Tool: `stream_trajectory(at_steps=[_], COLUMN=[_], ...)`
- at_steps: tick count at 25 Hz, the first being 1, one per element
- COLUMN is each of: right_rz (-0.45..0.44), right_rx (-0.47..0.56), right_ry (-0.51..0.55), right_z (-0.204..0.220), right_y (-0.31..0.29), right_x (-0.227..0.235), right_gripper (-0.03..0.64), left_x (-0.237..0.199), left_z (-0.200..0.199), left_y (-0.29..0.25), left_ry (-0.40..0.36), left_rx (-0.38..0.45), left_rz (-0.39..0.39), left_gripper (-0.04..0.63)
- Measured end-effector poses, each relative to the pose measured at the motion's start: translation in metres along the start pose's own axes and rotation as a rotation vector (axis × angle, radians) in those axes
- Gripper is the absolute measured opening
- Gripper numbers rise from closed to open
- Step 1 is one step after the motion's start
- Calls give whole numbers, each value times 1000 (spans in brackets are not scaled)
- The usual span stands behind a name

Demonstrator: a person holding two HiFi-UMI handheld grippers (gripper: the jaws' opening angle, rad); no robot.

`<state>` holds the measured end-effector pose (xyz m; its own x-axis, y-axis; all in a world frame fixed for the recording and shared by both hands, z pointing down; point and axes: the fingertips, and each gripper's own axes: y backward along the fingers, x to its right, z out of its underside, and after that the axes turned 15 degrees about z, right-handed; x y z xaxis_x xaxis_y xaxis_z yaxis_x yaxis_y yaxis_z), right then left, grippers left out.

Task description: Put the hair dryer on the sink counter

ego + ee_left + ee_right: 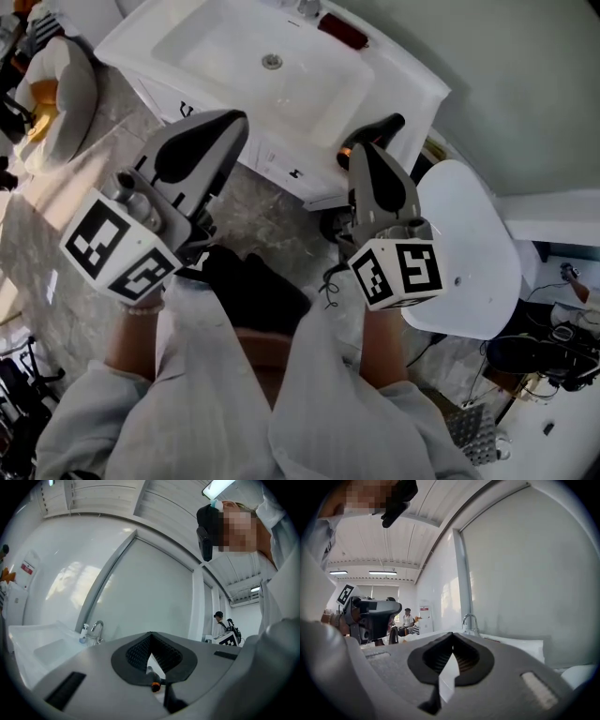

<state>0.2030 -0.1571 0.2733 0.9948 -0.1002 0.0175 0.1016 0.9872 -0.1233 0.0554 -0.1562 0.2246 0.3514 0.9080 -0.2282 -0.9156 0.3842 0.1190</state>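
Looking down from the head view, both grippers are held out level before the body and pointed at the white sink counter point(131, 39), which is judged to be an approach and not a carry. The left gripper point(237, 120) is aimed at the counter's front near the basin. The right gripper point(364, 150) is aimed at the counter's right end, where the black hair dryer point(380, 128) with its orange band is seen, partly covered by that gripper and near a white chair point(469, 253). Whether the hair dryer already rests on the counter or hangs at its side cannot be told. In the left gripper view, the fingers of the left gripper point(150, 634) are seen closed tip to tip with nothing pinched. A small dark thing with an orange band point(153, 685), possibly the hair dryer, is seen low through the gap, and the faucet point(96, 627) is seen to the left. In the right gripper view, the right gripper point(452, 635) is likewise closed on nothing, with the faucet point(469, 620) ahead, so no grip on the hair dryer is judged to have been taken.
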Motion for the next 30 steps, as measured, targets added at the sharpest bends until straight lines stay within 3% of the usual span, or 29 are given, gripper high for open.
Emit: stream_trajectory(at_steps=[18,30], right_rz=[244,331], right_rx=[17,14], right_ry=[-34,-41], right_z=[-2,5], right_y=[9,26], right_x=[-24,-53], right_gripper=[-2,-2], left_x=[-28,-31], left_z=[-10,-5], left_y=[15,34], left_ry=[23,40], left_rx=[-55,-86], left_rz=[219,315], left_gripper=[3,3])
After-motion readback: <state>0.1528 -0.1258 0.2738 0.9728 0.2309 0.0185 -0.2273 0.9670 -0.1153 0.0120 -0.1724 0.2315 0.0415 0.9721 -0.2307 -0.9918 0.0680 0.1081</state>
